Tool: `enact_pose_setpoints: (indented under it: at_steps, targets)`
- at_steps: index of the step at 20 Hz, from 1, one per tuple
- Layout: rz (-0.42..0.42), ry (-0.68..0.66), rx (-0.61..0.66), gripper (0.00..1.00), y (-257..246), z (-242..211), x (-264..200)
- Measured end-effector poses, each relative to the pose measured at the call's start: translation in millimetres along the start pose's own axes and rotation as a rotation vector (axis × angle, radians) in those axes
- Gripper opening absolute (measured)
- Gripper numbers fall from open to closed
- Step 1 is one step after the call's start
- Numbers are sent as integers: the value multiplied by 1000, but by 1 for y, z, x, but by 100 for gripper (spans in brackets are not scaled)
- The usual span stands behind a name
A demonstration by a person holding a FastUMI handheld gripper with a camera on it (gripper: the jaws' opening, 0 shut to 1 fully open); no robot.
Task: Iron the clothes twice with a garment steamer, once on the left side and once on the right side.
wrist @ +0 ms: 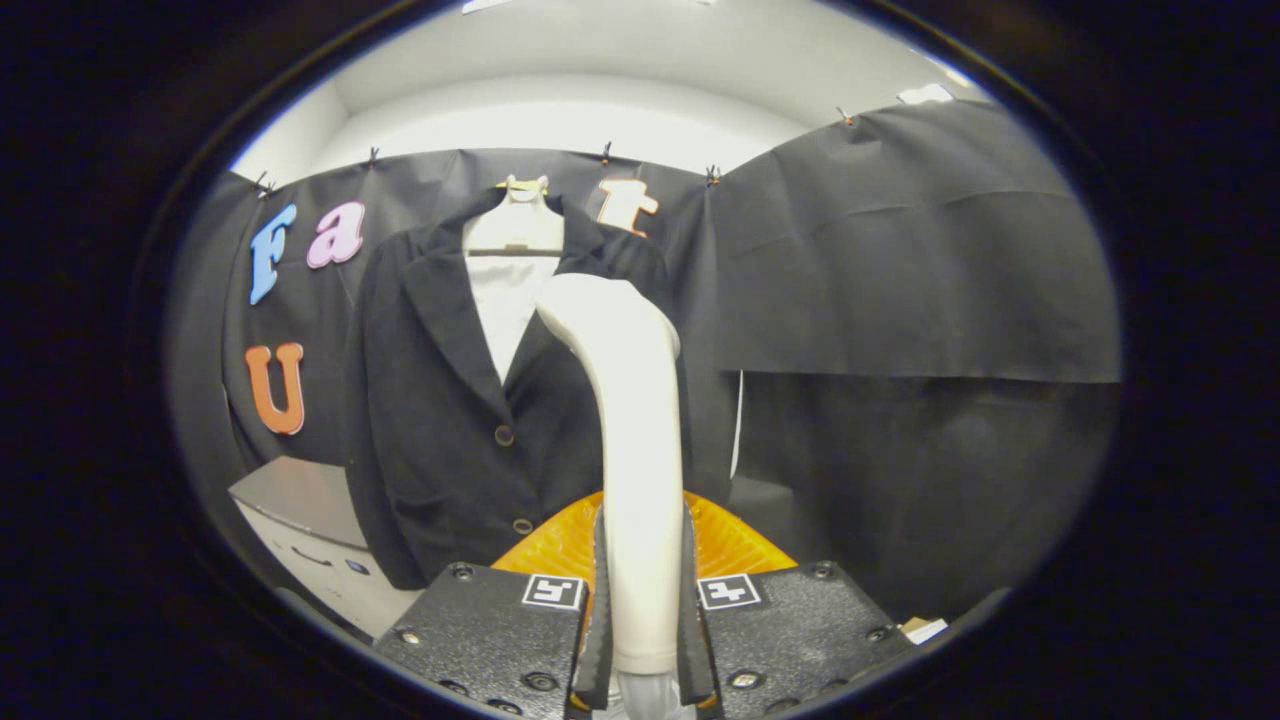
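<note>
Right up close, one gripper with both fingers pinching one white steamer handle, jaws pressed onto it from either side. Standing upright between the fingers, curving over at the top. Just behind the handle's base, one ribbed orange piece. Beyond the handle, one dark jacket on one hanger, two buttons showing. Below-left of the jacket, one grey cabinet.

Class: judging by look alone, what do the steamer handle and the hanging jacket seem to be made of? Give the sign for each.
Steamer handle, gripped between both fingers of the gripper: likely moulded plastic, smooth and slightly glossy, with soft highlights on its curve.
Jacket: seemingly matte woven cloth; it drapes, folds at the lapels and gives no shine.
</note>
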State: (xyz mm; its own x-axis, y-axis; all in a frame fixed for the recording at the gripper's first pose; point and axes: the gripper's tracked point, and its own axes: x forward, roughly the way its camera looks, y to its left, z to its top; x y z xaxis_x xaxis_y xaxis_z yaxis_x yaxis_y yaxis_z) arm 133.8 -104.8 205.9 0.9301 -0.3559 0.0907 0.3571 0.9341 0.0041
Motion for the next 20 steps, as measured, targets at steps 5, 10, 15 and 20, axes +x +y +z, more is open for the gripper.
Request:
enact_pose_setpoints:
  at_steps: [5, 10, 15, 20]
  targets:
    - [27, -117, 4, 28, 3, 63, 54]
    - [55, -222, 7, 28, 14, 114, 96]
    - [93, -218, -37, 29, 37, 114, 122]
    - [55, -198, -4, 28, 24, 108, 135]
